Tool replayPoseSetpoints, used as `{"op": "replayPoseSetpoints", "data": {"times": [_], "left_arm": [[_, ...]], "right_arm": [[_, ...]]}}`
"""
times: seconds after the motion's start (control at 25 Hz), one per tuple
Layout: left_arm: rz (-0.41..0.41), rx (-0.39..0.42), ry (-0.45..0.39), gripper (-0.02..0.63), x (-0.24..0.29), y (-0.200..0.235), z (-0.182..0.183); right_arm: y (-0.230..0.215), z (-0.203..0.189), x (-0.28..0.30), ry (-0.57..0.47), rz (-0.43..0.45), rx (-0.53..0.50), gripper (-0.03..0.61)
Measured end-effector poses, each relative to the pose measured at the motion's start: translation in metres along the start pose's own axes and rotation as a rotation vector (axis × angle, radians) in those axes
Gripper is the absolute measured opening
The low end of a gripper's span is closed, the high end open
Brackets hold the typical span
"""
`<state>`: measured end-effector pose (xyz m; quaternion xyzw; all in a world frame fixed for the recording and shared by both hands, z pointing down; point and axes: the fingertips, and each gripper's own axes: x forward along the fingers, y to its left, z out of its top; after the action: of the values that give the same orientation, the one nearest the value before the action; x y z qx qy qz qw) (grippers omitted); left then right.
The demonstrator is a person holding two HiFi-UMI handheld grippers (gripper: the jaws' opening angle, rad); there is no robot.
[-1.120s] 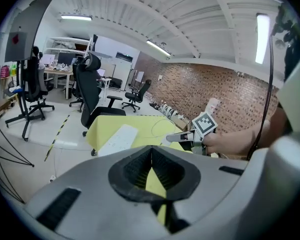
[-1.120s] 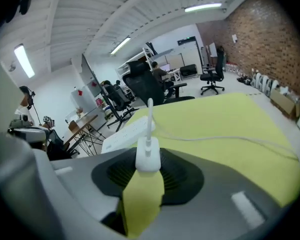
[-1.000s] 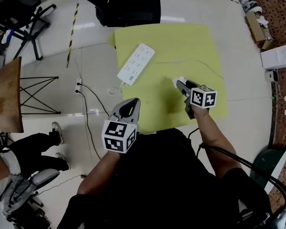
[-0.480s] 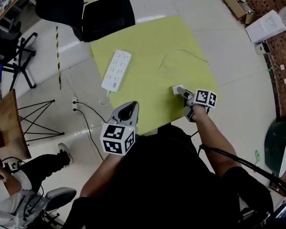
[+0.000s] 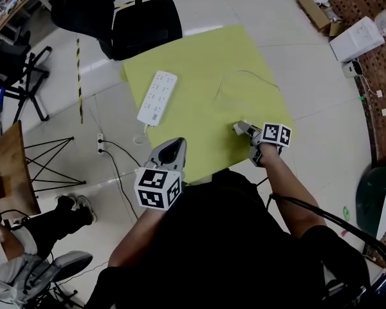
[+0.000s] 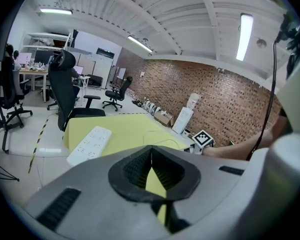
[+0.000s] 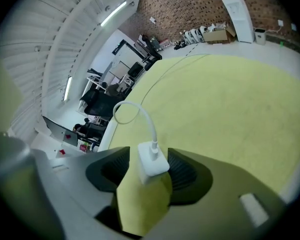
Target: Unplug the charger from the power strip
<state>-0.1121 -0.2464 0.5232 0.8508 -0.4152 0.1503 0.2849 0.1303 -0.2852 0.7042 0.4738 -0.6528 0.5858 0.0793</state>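
Glossy pale floor (image 5: pixel 296 76) surrounds a square yellow-green tabletop (image 5: pixel 199 63) in the head view, bearing a flat white power strip (image 5: pixel 157 97). The charger (image 5: pixel 238 127) lies well right of that strip, unplugged.

Left gripper view: the left gripper (image 6: pixel 151 150) has its ribbed fingers together, empty.

Right gripper view: the right gripper (image 7: pixel 149 173) fingers, just opening, stand apart around the boxy charger.

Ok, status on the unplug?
Left gripper shut, empty. Right gripper jaws just opened, white charger block loose between them on yellow mat. Long white power strip apart, nothing blocking.
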Motion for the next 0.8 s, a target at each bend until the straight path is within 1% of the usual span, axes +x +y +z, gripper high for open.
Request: {"op": "replayPoseSetpoints", "data": {"times": [0.24,0.32,0.44,0.52,0.6,0.64,0.72,0.76,0.8], "left_arm": [[-0.016,0.000,-0.006,0.008,-0.008,0.000,-0.005],[-0.023,0.004,-0.009,0.008,-0.011,0.000,-0.006],[-0.033,0.008,-0.020,0.008,-0.019,0.001,-0.007],[-0.042,0.010,-0.030,0.008,-0.024,0.002,-0.007],[-0.053,0.015,-0.036,0.008,-0.029,0.003,-0.008],[-0.059,0.017,-0.037,0.008,-0.031,0.002,-0.008],[-0.072,0.021,-0.036,0.008,-0.036,0.001,-0.011],[-0.081,0.022,-0.034,0.008,-0.039,-0.001,-0.013],[-0.092,0.023,-0.031,0.008,-0.041,-0.004,-0.015]], "right_arm": [[-0.011,0.003,-0.015,-0.028,-0.104,-0.060,0.267],[-0.014,0.003,-0.022,-0.044,-0.135,-0.077,0.268],[-0.010,-0.002,-0.032,-0.058,-0.161,-0.113,0.268],[0.001,-0.006,-0.039,-0.064,-0.159,-0.159,0.267],[0.021,-0.009,-0.047,-0.087,-0.146,-0.233,0.234],[0.034,-0.010,-0.052,-0.106,-0.138,-0.278,0.204],[0.059,-0.011,-0.065,-0.152,-0.130,-0.362,0.119],[0.070,-0.012,-0.072,-0.178,-0.130,-0.396,0.093],[0.082,-0.013,-0.079,-0.206,-0.128,-0.421,0.081]]}}
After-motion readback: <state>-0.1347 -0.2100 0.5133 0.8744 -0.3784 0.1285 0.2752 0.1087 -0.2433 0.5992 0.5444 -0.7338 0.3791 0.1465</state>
